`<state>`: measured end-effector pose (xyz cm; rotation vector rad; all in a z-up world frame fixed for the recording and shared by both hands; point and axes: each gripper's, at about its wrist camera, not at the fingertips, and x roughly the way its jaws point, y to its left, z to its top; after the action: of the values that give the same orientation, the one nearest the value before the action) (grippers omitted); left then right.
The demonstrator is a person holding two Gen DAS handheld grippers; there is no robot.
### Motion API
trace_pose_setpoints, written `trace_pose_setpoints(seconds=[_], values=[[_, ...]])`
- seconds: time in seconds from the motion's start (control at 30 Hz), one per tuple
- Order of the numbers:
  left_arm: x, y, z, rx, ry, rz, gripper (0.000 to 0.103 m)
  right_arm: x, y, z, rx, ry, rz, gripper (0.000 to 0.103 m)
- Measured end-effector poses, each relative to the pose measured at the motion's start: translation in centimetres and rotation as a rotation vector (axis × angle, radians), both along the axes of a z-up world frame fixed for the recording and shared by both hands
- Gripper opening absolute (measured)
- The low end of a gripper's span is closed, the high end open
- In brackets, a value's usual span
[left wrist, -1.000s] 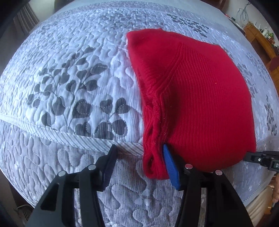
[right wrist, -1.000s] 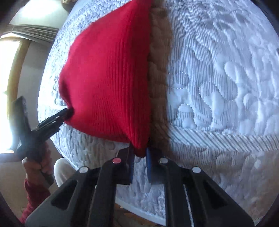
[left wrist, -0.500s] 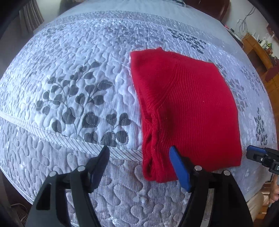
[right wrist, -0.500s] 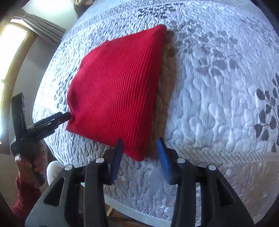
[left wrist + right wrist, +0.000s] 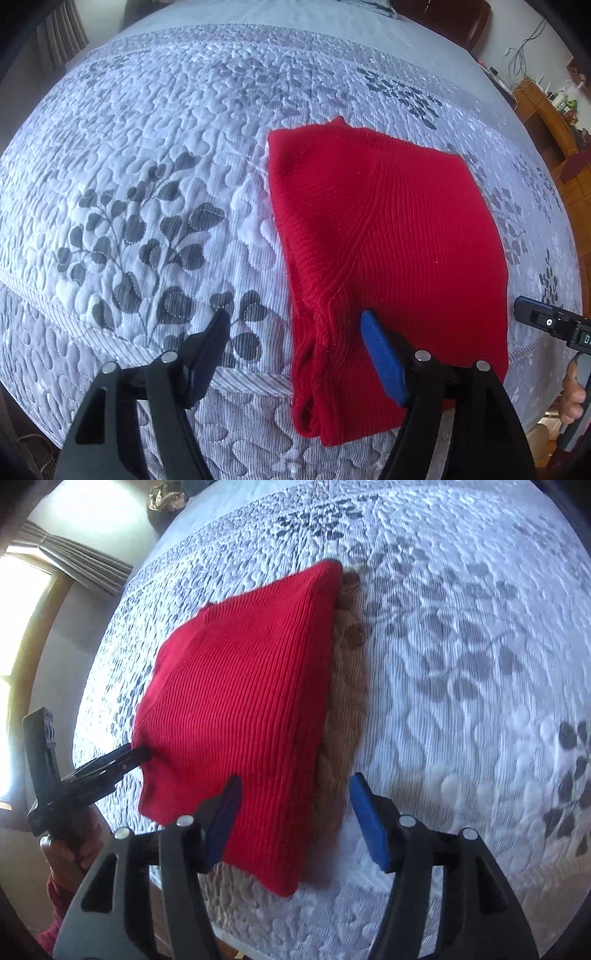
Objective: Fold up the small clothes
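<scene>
Folded red sweater [image 5: 388, 258] on quilt [image 5: 147, 166], both grippers' fingers spread, sweater's shadow only in right view

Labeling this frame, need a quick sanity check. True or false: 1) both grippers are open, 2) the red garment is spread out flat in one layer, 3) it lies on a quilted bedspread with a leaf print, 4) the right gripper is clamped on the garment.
1) True: the left gripper and the right gripper both have their jaws apart.
2) False: the red garment is folded, with layers showing at its near edge.
3) True: it rests on the quilted bedspread.
4) False: the right gripper grips nothing.
</scene>
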<state>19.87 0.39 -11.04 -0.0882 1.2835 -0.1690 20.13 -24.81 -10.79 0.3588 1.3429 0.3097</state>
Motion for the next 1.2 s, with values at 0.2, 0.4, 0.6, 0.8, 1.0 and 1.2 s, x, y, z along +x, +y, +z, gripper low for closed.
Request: trace_pose_setpoints(seconds=[0.2,0.4,0.6,0.8,1.0,1.2], values=[[1.8,-0.4,-0.4,0.021,-0.022,-0.024,0.08,2.5,0.2,0.1,-0.013,-0.042,0.032,0.07],[2.6,-0.6,-1.2,0.015,-0.036,-0.057,0.082,4.3,1.4,-1.0,-0.008,-0.055,0.068,0.076],[3.3,-0.3,-2.2,-0.032,-0.033,-0.066,0.086,5.5,2.3,-2.4,0.011,-0.052,0.092,0.077],[3.5,0.3,-3.0,-0.086,-0.034,-0.063,0.09,6.1,2.6,-3.2,0.031,-0.061,0.097,0.077],[4.0,0.4,-3.7,-0.127,-0.034,-0.073,0.097,6.6,2.6,-3.7,0.053,-0.064,0.101,0.078],[5.7,1.6,-4.6,-0.258,0.011,-0.082,0.099,7.2,2.8,-4.2,0.068,-0.066,0.103,0.079]])
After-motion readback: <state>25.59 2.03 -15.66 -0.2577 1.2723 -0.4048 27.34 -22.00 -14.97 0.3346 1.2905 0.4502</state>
